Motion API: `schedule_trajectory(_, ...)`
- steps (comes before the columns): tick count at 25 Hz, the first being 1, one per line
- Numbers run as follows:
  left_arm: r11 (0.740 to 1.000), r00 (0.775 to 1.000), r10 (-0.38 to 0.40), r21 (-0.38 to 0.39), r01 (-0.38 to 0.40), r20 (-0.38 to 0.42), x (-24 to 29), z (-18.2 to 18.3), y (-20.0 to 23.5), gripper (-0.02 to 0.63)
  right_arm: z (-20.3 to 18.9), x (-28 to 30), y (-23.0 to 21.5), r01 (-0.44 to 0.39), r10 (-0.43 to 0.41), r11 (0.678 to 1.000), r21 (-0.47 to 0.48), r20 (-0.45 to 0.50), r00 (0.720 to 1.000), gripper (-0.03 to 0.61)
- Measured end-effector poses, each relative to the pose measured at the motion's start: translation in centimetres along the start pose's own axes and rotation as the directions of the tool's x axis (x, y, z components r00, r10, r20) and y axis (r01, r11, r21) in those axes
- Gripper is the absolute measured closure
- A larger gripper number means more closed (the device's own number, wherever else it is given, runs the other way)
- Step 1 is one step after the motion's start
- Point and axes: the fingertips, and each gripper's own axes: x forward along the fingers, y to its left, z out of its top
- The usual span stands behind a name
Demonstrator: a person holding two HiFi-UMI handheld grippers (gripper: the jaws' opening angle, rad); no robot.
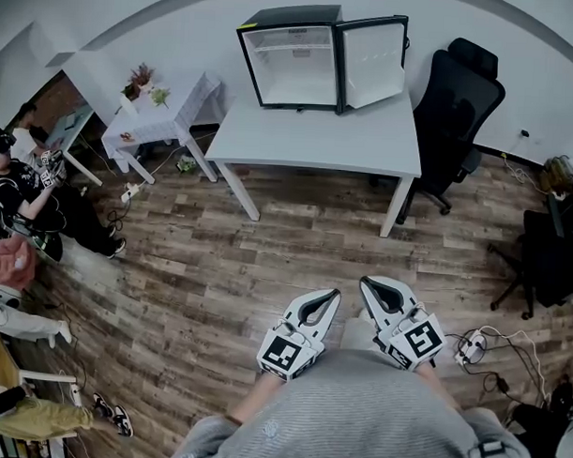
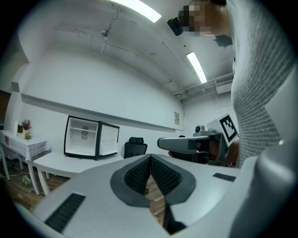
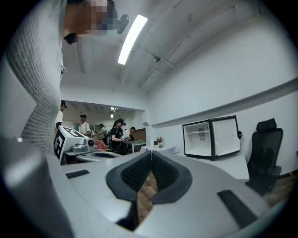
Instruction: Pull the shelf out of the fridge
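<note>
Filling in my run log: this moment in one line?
fridge: door open, on white table | shelf: inside | left gripper: shut, empty | right gripper: shut, empty | stage: fridge not reached

Open floor [image 1: 295, 261] fronts table [image 1: 318, 140]; chair [image 1: 455, 112] stands beside fridge [image 1: 290, 17].

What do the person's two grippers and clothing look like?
The left gripper and right gripper have white-grey shells with dark ribbed pads. Each carries a white cube with black square markers. The person wears a grey knitted sweater.
</note>
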Motion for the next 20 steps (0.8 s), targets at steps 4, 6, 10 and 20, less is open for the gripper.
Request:
schedule_trajectory(4,1.000,1.000,0.012,-0.008,-0.012,0.004,0.2,-0.1,1.0,0.603,0.3,0.9,-0.3,-0.006,0.006,1.000,-0.011,0.000,1.000,0.565)
schedule_trajectory(6,1.000,1.000,0.022,-0.012,-0.022,0.001,0.5,-0.1,1.7,0.603,0.3,1.5,-0.9,-0.011,0.011,1.000,-0.014,-0.005,1.000,0.566)
schedule_trajectory(10,0.999,0.999,0.041,-0.009,-0.041,0.013,1.4,0.2,3.5,0.603,0.4,3.3,-2.2,-0.023,0.023,1.000,-0.019,-0.004,1.000,0.565)
schedule_trajectory(20,0.997,0.996,0.080,-0.019,-0.080,0.041,5.8,1.0,9.9,0.603,1.8,9.7,-6.6,-0.077,0.078,0.996,-0.045,0.029,0.997,0.565)
